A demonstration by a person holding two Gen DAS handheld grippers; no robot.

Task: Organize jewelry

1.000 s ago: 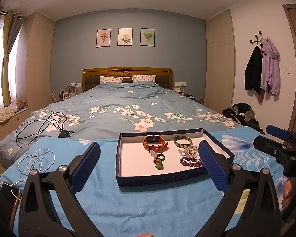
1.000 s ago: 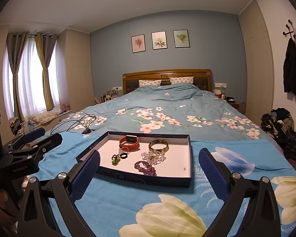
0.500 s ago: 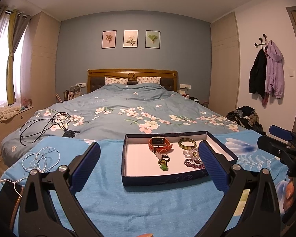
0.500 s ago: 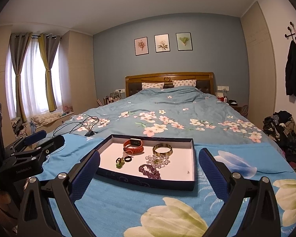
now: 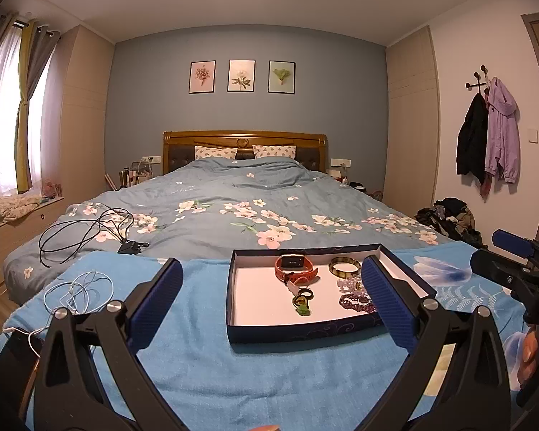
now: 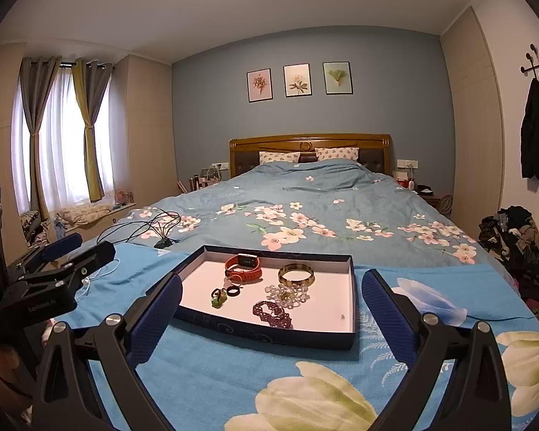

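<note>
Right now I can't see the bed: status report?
Left gripper open, empty. Right gripper open, empty. Jewelry in the tray, untouched. Nothing blocking it.

A home bedroom, as I see it.
A made bed (image 5: 240,208) with wooden headboard (image 5: 244,140), curtains (image 6: 86,125), and coats (image 5: 485,143) on a wall hook.

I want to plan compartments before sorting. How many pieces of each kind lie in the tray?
In the tray:
Orange watch: 1
Bangle: 1
Beaded bracelets, clear and purple: 2
Black ring: 1
Green charm piece: 1
Total: 6
</note>
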